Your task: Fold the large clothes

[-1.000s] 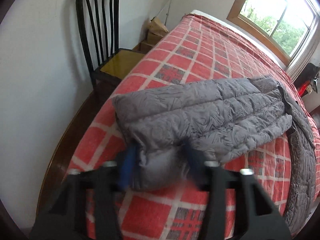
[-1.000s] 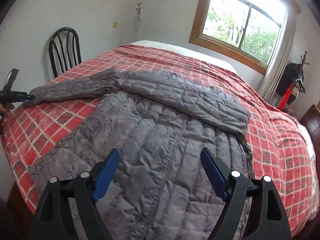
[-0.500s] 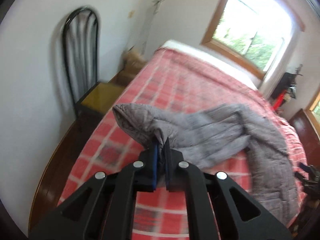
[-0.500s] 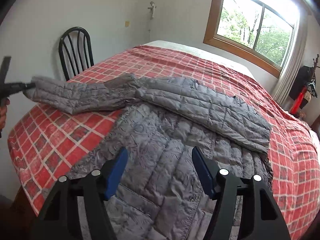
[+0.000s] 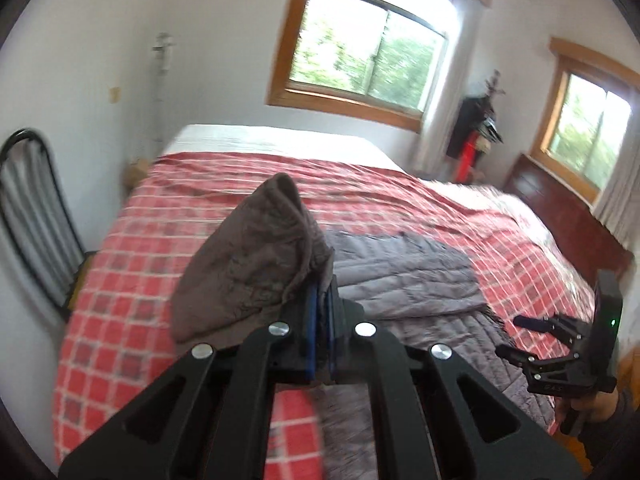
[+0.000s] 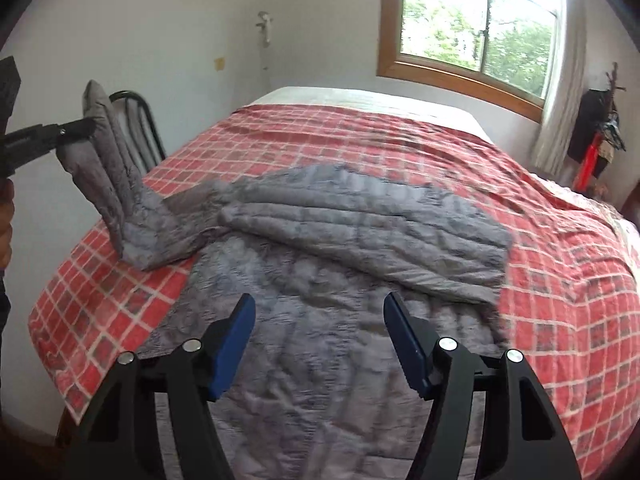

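the grey quilted jacket (image 6: 320, 320) lies spread over the near half of the bed (image 6: 560, 280), its body running to the near edge, one sleeve folded across it, the other sleeve (image 6: 108, 172) lifted off the bed's left edge. the likely trouble: the cuff could slip out of a shallow pinch, or the raised sleeve could drag the unpinned body askew as it crosses. the left gripper (image 5: 322, 316) is pressed together on that cuff. the right gripper (image 6: 320, 344) hangs spread wide above the body, holding nothing, seemingly clear of the fabric.
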The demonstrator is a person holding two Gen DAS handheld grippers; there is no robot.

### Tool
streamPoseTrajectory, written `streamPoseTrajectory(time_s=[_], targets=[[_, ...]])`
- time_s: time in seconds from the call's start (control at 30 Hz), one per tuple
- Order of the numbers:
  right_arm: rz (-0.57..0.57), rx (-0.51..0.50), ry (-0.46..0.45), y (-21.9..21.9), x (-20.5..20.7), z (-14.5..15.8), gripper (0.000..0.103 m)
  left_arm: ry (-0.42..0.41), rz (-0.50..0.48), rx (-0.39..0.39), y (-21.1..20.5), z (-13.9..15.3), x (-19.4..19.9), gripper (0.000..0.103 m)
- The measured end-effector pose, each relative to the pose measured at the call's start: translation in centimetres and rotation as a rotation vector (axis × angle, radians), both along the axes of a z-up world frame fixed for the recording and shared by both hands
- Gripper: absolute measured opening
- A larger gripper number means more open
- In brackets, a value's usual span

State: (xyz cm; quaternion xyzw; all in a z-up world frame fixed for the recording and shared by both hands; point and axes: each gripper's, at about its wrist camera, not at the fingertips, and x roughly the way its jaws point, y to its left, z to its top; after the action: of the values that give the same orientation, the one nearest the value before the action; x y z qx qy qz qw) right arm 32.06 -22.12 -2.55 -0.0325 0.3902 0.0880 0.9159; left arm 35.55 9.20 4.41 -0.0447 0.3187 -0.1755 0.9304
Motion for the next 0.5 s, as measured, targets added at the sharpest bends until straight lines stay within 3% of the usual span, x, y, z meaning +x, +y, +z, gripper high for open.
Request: streamPoseTrajectory(time_s=[0.2,0.3,0.5], targets=[[-0.074,-0.029,0.01,-4.7,1.8,-1.5,0.067,0.068,-0.137,0.039,-9.6,-3.9,3.4,0.002],[-0.108,-0.041,0.033,-6.9,3.8,-3.0,0.067,0.133,-0.195,0.052,-15.0,-7.6,5.2,0.002],[-0.154,-0.046,0.083,-10.3,8.3,-6.6,0.067,0.22,-0.243,0.113,-21.3,-13.8,7.4,0.002]])
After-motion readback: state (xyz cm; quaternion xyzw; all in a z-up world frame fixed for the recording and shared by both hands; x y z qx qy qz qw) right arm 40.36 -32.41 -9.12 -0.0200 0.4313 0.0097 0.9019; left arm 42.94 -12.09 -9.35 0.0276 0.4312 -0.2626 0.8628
